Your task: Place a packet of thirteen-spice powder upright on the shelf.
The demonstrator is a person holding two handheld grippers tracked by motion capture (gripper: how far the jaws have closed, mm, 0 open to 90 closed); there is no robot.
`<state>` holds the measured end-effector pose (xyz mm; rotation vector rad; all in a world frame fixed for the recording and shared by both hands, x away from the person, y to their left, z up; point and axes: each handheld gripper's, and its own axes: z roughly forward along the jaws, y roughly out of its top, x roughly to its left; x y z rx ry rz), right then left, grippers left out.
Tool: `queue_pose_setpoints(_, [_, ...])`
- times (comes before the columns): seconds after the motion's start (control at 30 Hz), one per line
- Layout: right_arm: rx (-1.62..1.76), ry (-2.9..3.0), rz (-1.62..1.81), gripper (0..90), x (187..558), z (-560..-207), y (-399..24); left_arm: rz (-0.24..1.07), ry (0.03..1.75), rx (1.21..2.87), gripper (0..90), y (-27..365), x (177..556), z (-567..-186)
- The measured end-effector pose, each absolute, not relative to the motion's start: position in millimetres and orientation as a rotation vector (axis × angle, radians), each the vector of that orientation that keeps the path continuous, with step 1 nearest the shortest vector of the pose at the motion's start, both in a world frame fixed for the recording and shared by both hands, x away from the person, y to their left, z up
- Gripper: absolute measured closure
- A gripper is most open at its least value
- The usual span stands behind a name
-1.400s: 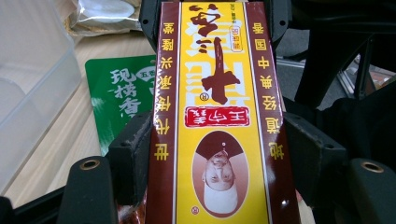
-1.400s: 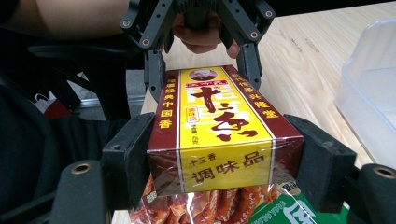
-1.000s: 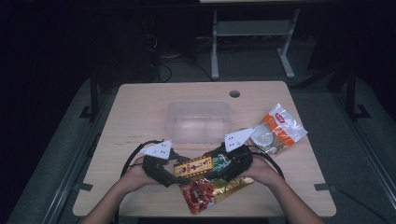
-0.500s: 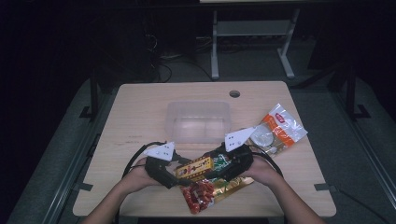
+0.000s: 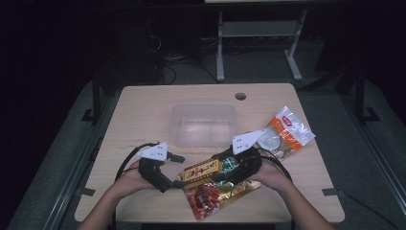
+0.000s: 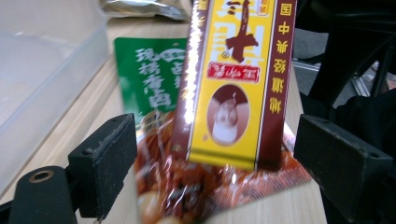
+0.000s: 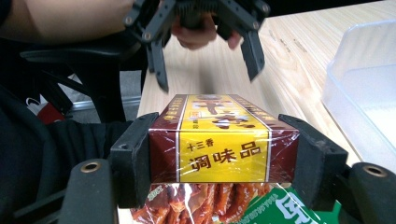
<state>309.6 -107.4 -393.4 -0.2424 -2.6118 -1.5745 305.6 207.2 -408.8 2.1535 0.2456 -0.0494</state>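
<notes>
Near your edge of the pale wooden table [image 5: 143, 105], your right gripper [image 5: 225, 173] clamps the yellow-and-maroon box [image 5: 201, 170] by its end. Your left gripper [image 5: 173, 171] has just been opening, and its jaws stand clear on either side of the box. Beneath it lie a red snack pouch [image 5: 206, 199] and what seems a green packet [image 6: 149, 79]. A clear plastic tub [image 5: 203, 124] sits beyond; the room behind is dark.

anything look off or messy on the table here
Nothing damaged or spilled. The yellow-and-maroon box is held clear of the table, clamped in the right gripper, over a loose pile of snack packets; the left gripper has just opened off it. The clear tub sits empty.
</notes>
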Motion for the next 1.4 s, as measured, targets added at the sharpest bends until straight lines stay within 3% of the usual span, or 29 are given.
queue_pose_setpoints(0.4, [-0.271,-2.696,-1.548,32.1,315,-386,-115,0.044,0.407,2.203,13.1,244,303,-412])
queue_pose_setpoints(0.7, [-0.315,-2.724,-1.559,32.1,321,-374,-122,0.041,0.501,2.198,13.4,256,293,-423])
queue_pose_setpoints(1.4, [-0.354,-2.833,-1.479,32.1,368,-330,-96,0.071,0.532,2.262,13.8,266,295,-435])
